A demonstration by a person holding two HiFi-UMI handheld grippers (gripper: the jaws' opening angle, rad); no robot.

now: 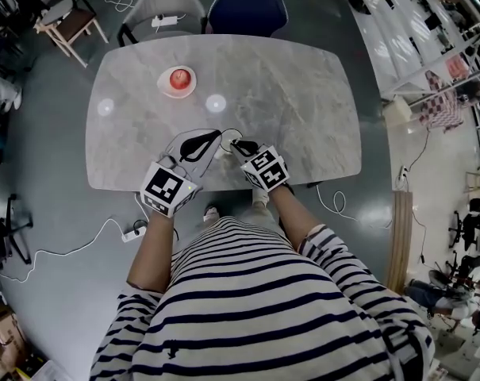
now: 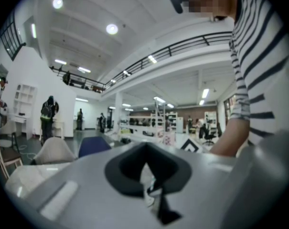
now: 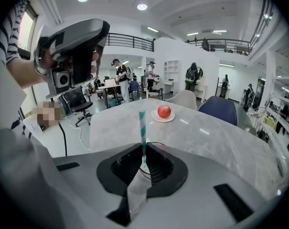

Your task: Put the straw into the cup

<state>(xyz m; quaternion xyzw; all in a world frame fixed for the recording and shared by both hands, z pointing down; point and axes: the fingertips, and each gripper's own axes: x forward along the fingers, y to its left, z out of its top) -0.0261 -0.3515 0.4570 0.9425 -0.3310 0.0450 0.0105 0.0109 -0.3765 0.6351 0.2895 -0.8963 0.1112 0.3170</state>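
A teal-and-white striped straw (image 3: 142, 128) stands upright between the jaws of my right gripper (image 3: 143, 168), which is shut on it. White paper wrapper (image 3: 136, 192) still covers the straw's lower end. Just behind the straw, a thin ring looks like the rim of a clear cup (image 3: 159, 144). In the head view that cup (image 1: 230, 133) stands near the table's front edge, between my left gripper (image 1: 209, 139) and my right gripper (image 1: 238, 145). My left gripper (image 2: 149, 187) is shut on a torn scrap of white wrapper (image 2: 148, 182).
A red apple (image 1: 178, 78) on a small white plate sits at the far left of the marble table (image 1: 303, 109); the apple (image 3: 164, 111) also shows in the right gripper view. Two chairs (image 1: 246, 8) stand beyond the table. Cables lie on the floor.
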